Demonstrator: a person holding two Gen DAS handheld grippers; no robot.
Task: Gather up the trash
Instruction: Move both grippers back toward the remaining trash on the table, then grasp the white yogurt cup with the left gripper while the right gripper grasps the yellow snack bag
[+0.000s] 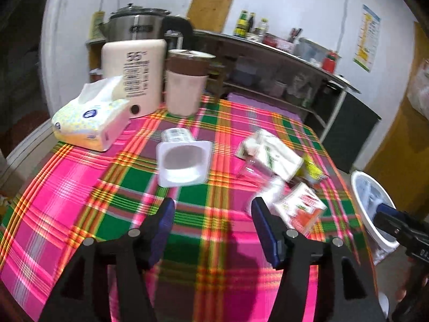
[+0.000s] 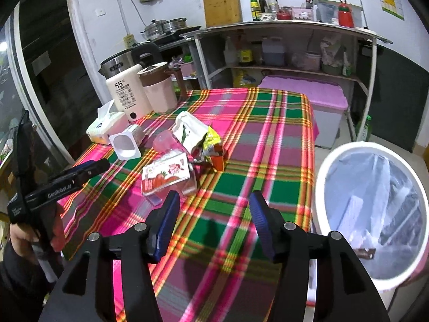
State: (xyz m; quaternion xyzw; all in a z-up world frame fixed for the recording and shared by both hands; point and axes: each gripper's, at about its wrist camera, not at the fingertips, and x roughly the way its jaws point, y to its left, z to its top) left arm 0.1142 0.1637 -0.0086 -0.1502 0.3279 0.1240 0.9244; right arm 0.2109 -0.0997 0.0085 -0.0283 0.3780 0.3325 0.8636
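Observation:
Trash lies on the plaid tablecloth [image 1: 80, 187]: an empty white yogurt cup [image 1: 183, 161] on its side, a white carton [image 1: 273, 153], a strawberry-print carton [image 1: 300, 209] and a yellow snack wrapper [image 1: 311, 167]. My left gripper [image 1: 211, 209] is open and empty, just short of the yogurt cup. In the right wrist view the same cup [image 2: 124, 143], strawberry carton [image 2: 167, 174], white carton [image 2: 189, 130] and wrapper [image 2: 213, 139] show. My right gripper [image 2: 211, 204] is open and empty over the cloth, beside the white lined trash bin [image 2: 375, 209]. The left gripper [image 2: 91, 169] shows at left.
A tissue pack [image 1: 91, 120], a cream kettle [image 1: 134, 75] and a brown-lidded jug [image 1: 186, 83] stand at the table's far left. The bin [image 1: 372, 204] stands off the right edge. A shelf unit [image 2: 289, 51] and a pink-topped box [image 2: 303, 96] stand behind.

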